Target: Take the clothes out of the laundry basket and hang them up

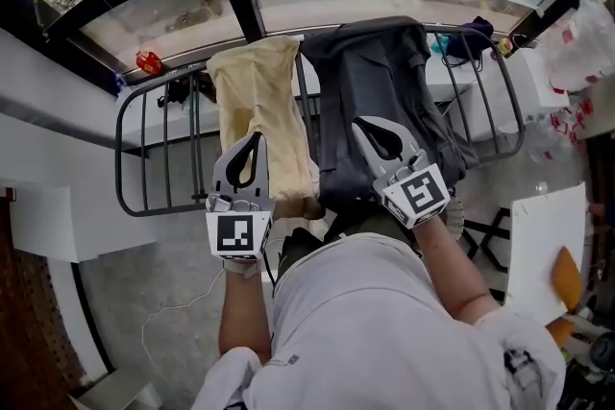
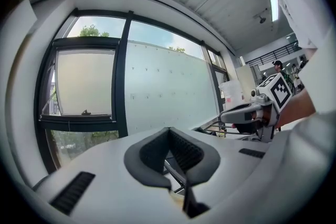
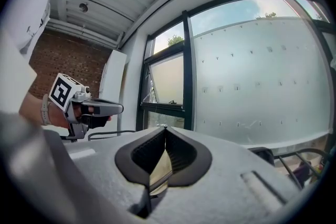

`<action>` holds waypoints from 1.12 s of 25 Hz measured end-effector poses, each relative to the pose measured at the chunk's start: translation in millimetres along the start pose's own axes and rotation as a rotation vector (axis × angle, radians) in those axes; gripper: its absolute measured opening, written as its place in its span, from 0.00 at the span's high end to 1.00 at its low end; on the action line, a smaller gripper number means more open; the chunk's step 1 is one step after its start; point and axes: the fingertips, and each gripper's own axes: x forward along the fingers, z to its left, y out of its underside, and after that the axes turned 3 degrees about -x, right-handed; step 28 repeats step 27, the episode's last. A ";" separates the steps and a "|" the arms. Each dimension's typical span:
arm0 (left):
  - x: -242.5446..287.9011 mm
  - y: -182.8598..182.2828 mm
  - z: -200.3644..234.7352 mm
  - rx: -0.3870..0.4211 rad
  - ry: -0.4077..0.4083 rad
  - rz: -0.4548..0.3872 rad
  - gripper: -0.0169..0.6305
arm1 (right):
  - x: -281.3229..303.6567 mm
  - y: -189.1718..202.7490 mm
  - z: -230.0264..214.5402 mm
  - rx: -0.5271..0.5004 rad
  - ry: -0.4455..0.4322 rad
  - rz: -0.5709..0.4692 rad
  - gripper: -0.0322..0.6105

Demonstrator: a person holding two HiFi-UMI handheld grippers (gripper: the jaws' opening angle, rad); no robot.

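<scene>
Both arms are up at the drying rack (image 1: 130, 149) and nothing is being carried. The left tongs (image 2: 169, 131) are pressed fully together with only air in front of them, and the right tongs (image 3: 165, 128) are the same, pinched tight and empty. Two pieces are on the rails: a beige garment (image 1: 255, 91) draped in front of the left tongs and a dark garment (image 1: 375, 77) heaped beside it under the right ones. The laundry basket itself is nowhere in view, so I can't say how much is left in it.

Here's where it could slip. The beige piece hangs as a narrow, bunched strip, and most of its length looks to be on the near side. A nudge from those closed tips might drag it off the rail to the floor. The dark one sits lumpy and doubled up, so it may dry badly or slide if the rack is bumped. And with both tongs clamped, any reach for the next item needs them opened first, or they'll just poke the cloth.
</scene>
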 end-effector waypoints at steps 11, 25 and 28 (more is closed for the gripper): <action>-16.5 22.8 -9.8 -0.024 -0.016 0.023 0.97 | -9.5 15.4 17.8 0.004 -0.022 0.037 0.94; -23.1 41.7 -19.4 -0.044 -0.003 0.071 0.97 | -22.9 30.2 21.6 0.047 0.000 0.070 0.94; -24.0 43.4 -20.1 -0.046 -0.001 0.076 0.97 | -24.0 30.5 21.9 0.050 0.005 0.071 0.94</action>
